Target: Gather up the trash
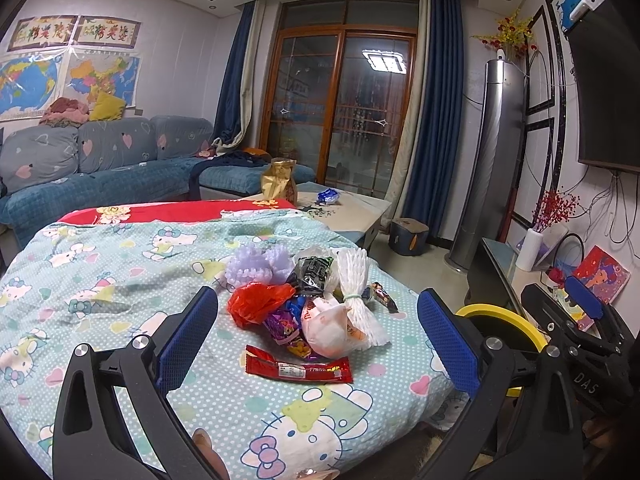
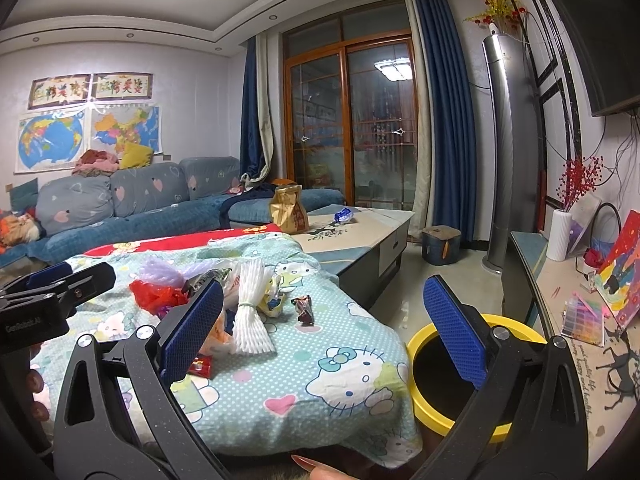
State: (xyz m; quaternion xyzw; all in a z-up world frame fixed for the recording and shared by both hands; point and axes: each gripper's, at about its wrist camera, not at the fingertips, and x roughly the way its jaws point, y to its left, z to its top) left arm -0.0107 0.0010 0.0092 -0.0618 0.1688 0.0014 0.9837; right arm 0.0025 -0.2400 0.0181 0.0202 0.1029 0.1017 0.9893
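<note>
A pile of trash lies on a Hello Kitty cloth (image 1: 120, 264): a red plastic bag (image 1: 256, 304), a flat red wrapper (image 1: 300, 368), a white foam net bundle (image 1: 358, 300), purple foam nets (image 1: 256, 266), a white bag (image 1: 328, 328) and a small dark candy wrapper (image 2: 305, 310). My left gripper (image 1: 316, 344) is open and empty, its blue pads either side of the pile, short of it. My right gripper (image 2: 324, 328) is open and empty, to the right of the pile near the cloth's edge. A yellow-rimmed bin (image 2: 460, 376) stands on the floor just right of the cloth.
A coffee table (image 2: 360, 232) with a gold bag (image 2: 290, 210) and a blue wrapper (image 2: 344, 216) lies beyond. A blue sofa (image 1: 100, 168) stands at the left. A TV cabinet (image 2: 568, 320) with a white vase (image 2: 559, 234) runs along the right. A dark stool (image 2: 440, 245) sits on the floor.
</note>
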